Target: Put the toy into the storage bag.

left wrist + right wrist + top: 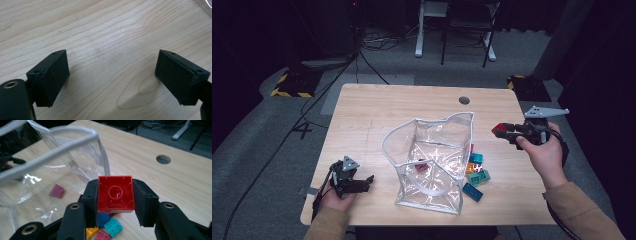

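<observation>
A red brick [115,193] shows its hollow underside, clamped between the pads of my right gripper [115,202]. In the high view that right gripper [503,131] hovers above the table, right of the clear plastic bag [432,160], with the red brick [500,130] at its tip. The bag stands open with a white rim [57,145], and one dark pink brick [57,191] lies inside it. My left gripper [362,181] rests at the table's front left. Its jaws stand wide apart over bare wood [112,72], with nothing between them.
Several loose bricks, teal, orange and blue [476,172], lie just right of the bag; in the right gripper view they sit below the held brick [113,227]. A round cable hole [464,100] is at the table's far edge. Floor cables and a stand lie beyond.
</observation>
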The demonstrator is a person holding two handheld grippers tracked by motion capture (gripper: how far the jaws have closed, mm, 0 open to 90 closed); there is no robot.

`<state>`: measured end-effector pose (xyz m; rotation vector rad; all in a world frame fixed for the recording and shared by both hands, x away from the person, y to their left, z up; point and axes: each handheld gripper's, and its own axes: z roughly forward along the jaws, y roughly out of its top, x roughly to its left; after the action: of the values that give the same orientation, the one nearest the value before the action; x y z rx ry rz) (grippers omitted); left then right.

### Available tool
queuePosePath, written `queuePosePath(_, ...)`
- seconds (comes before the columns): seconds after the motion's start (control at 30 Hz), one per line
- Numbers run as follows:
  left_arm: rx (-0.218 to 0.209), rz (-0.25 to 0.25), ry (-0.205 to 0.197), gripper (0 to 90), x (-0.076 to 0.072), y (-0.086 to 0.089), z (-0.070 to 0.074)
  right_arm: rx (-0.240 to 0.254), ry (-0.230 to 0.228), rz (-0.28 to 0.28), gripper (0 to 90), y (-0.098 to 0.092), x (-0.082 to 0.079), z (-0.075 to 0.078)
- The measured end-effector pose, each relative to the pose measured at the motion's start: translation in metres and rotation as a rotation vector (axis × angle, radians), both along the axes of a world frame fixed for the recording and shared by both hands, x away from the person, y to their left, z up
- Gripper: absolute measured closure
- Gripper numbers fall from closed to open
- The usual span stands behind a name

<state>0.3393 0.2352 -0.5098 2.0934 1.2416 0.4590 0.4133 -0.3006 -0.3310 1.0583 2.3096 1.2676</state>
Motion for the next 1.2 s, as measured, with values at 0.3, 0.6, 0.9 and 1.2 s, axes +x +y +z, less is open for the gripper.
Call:
queuePosePath(0.3,-0.003,0.004,0.003,12.1,0.0,0.0,0.0,0.023,-0.054,0.065,58.9,0.026,-0.007,0.043)
queuePosePath(0.6,-0.003,0.004,0.003,12.1,0.0,-0.001,0.0,0.015,-0.081,0.13,58.8,0.057,-0.013,0.071)
queuePosePath(0.9,-0.003,0.004,0.002,12.1,0.0,-0.001,0.0,0.016,-0.085,0.203,58.8,0.088,-0.018,0.086)
queuePosePath(1.2,-0.003,0.004,0.002,12.1,0.0,0.0,0.0,0.038,-0.062,0.268,58.8,0.119,-0.018,0.087)
